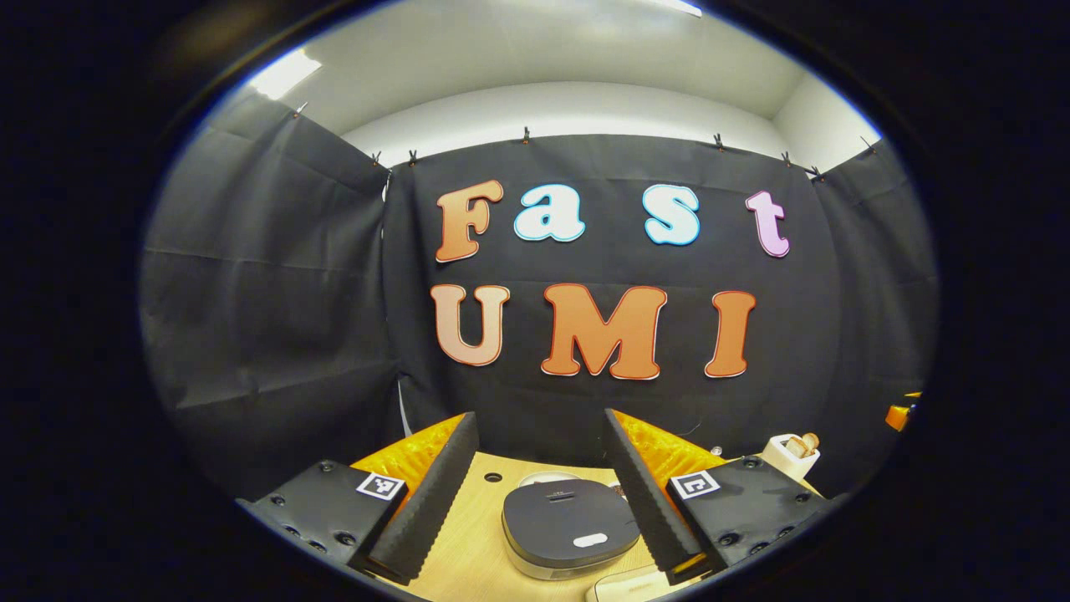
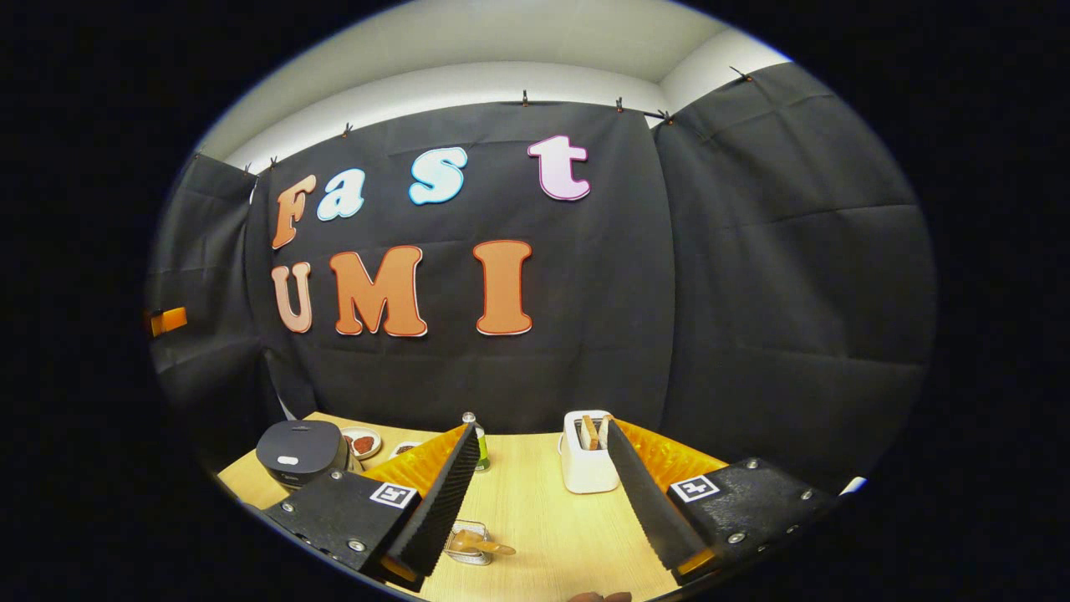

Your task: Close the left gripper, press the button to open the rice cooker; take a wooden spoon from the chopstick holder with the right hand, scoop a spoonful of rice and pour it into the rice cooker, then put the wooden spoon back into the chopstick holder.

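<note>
Left gripper (image 1: 543, 493): jaws wide apart, holding nothing. Rice cooker (image 1: 568, 525) sits between them on the wooden table (image 1: 468, 535), dark rounded lid closed. Right gripper (image 2: 543, 493): jaws apart, empty; white chopstick holder (image 2: 585, 464) stands just ahead.

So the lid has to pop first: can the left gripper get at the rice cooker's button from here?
Probably yes. The rice cooker sits between the open fingers of the left gripper, its button facing up with nothing over it.

Dark rice cooker (image 1: 570, 528) lid shut, white chopstick holder (image 2: 588, 462) upright
</note>
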Motion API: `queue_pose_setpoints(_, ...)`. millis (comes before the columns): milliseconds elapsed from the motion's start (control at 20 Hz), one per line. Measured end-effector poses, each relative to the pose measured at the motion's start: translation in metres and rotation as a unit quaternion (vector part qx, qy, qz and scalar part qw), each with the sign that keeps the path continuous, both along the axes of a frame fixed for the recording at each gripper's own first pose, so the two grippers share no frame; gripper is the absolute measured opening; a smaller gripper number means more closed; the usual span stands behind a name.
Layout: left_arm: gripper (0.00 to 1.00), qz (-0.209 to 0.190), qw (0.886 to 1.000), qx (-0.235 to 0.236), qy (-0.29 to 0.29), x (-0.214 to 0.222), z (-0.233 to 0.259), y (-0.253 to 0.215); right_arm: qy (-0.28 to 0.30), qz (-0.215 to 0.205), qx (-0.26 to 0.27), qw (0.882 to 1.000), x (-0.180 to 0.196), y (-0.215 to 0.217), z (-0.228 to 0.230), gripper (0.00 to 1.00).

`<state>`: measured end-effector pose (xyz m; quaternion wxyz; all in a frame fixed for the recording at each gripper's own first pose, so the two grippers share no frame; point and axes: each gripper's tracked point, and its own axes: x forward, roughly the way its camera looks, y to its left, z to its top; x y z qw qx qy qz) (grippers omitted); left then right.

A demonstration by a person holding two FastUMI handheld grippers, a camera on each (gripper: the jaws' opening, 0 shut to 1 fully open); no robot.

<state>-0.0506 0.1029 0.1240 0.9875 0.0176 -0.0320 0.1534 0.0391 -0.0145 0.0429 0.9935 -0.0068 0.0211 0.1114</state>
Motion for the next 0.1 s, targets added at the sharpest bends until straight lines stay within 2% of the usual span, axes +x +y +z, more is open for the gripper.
queue_pose_setpoints(50, 0.98, 0.003, 1.000, 0.001, 0.000, -0.0021, -0.0015, -0.0003, -0.001, 0.001, -0.002, 1.000, -0.0001, 0.0000, -0.0005, 0.95)
queue_pose_setpoints(100, 0.98, 0.002, 1.000, 0.001, -0.002, -0.0045, -0.0008, -0.0013, -0.002, 0.001, -0.005, 1.000, 0.0000, -0.0002, -0.0003, 1.00)
